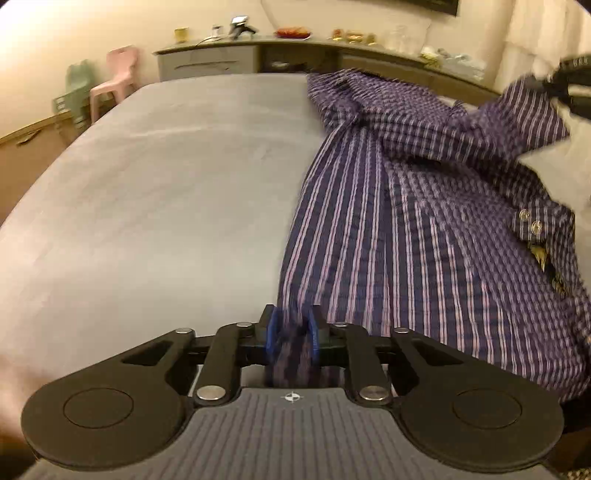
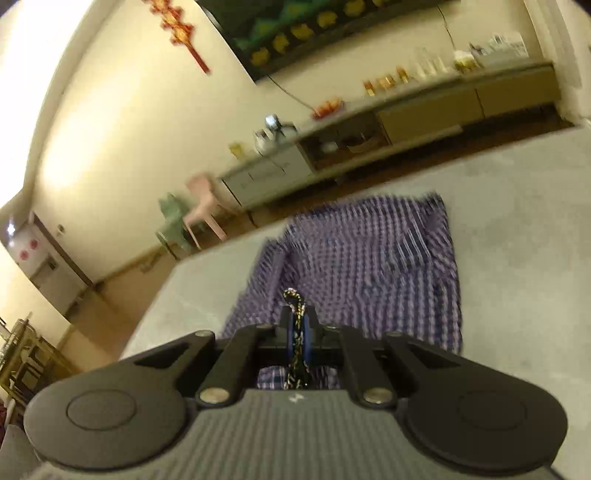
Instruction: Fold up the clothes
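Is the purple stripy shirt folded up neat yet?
Not yet. The shirt lies rumpled on the bed, pinched by the left gripper, one part lifted by the right gripper.

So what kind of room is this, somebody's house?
Most likely a home living room or bedroom. A long low cabinet holds fruit and jars along the wall, a red knot ornament hangs above it, and small plastic chairs stand beside it.

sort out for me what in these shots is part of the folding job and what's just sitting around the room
Part of the job:
purple striped shirt
left gripper, shut on the shirt
right gripper, shut on a dark patterned part of the fabric
grey bed it lies on

Just lying about:
pink chair
green chair
cabinet with its clutter
red wall ornament
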`<state>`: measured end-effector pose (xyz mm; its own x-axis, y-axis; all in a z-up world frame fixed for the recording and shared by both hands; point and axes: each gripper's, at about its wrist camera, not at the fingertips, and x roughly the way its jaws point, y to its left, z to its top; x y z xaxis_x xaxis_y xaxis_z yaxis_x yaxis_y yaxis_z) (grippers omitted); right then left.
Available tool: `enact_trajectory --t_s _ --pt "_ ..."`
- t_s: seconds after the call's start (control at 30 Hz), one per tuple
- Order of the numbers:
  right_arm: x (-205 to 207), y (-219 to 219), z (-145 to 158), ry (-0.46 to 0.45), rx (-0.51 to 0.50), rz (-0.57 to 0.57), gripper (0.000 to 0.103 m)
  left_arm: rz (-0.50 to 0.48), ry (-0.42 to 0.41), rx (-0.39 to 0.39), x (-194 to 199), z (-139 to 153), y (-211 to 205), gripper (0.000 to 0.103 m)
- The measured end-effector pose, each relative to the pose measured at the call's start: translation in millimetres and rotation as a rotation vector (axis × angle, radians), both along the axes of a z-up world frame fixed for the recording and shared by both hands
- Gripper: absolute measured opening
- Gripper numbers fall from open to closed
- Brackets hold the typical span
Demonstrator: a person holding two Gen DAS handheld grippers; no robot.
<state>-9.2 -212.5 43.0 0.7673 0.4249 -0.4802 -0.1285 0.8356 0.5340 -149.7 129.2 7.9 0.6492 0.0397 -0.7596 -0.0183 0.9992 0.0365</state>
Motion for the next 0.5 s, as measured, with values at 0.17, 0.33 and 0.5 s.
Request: enact_trajectory --t_s 0.17,0.33,0.5 --pt "-17.2 -4.7 2.2 -0.095 0.103 0.062 0.006 0.022 0.011 0.132 -33.9 15.1 -22.9 0.006" --pt "-37.4 -11.3 14.0 -0.139 0.072 0.029 0.006 -0.060 -0.147 0.128 -4.0 43.4 -27.2 0.035" --pt "-36.3 -17.6 4.0 -0.118 0.012 -0.052 0.006 -0.197 -0.063 0.056 69.1 17.2 -30.6 0.059"
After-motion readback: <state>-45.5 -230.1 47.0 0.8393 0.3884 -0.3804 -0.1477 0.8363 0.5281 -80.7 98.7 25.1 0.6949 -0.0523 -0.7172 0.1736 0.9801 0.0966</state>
